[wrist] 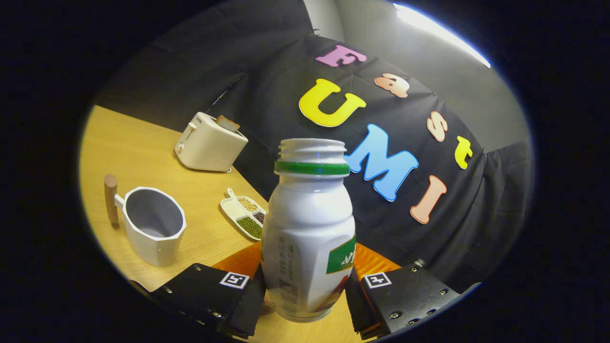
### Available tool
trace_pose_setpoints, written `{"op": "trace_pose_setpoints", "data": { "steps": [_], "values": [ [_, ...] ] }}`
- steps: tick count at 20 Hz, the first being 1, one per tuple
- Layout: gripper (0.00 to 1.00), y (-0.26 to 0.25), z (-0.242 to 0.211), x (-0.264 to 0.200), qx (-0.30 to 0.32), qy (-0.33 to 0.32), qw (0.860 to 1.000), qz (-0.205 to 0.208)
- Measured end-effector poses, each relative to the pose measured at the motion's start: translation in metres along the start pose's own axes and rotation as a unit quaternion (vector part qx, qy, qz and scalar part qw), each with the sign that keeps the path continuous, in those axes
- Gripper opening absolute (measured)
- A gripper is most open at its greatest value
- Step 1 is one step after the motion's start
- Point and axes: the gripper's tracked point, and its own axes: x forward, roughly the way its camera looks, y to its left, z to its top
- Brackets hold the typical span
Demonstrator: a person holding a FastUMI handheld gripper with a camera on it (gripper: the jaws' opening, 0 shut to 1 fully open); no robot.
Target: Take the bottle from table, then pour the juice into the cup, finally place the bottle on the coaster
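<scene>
gripper (305, 290) clamped on uncapped bottle (309, 238), upright so nothing spills | cup (155, 228) left of bottle | coaster (371, 262) behind bottle

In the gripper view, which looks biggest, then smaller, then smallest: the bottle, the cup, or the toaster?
1. bottle, biggest-looking, but nearest, held between the tool fingers
2. cup and toaster look alike; the toaster is farther off, so unsure

toaster (209, 143) with toast (227, 123) | divided dish (243, 212), grains | wooden table (138, 147)

Bottle (307, 238) between the jaws; cup (153, 231) left, coaster (369, 264) behind.
</scene>
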Motion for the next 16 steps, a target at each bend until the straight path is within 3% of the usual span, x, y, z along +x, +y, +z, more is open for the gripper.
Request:
{"op": "trace_pose_setpoints", "data": {
  "steps": [6, 16],
  "values": [
    [0.73, 0.000, -0.007, 0.006, 0.109, 0.006, 0.994, 0.019],
    [0.72, 0.000, -0.010, 0.013, 0.206, 0.001, 0.978, 0.029]
  ]
}}
